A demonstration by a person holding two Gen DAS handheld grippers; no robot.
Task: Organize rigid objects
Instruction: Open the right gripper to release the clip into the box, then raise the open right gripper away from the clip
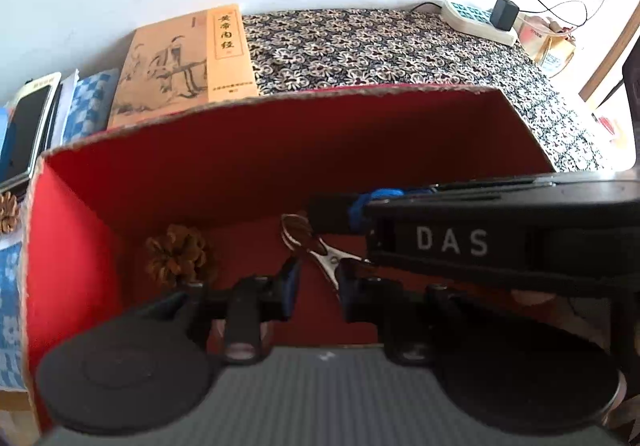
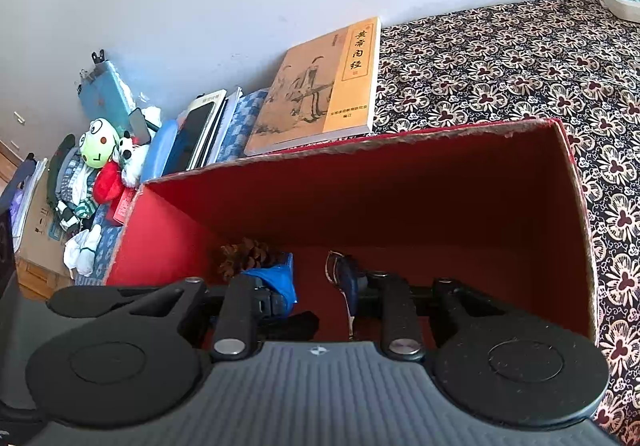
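Half-hidden metal clip (image 1: 320,250) inside red box (image 1: 248,149)

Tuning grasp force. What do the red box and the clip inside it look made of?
Red box: looks like cardboard, matte red lining; rim shows a rough, fibrous grey-brown cut edge.
Clip: probably metal, shiny silver with bright glints, ring at its top. Both grippers reach into the box.

We've got an orange book (image 2: 320,85) at the back edge of the flowery tablecloth (image 2: 500,65), a power strip (image 1: 476,19) in the far right corner, plus a frog plushie (image 2: 98,143) off the left edge
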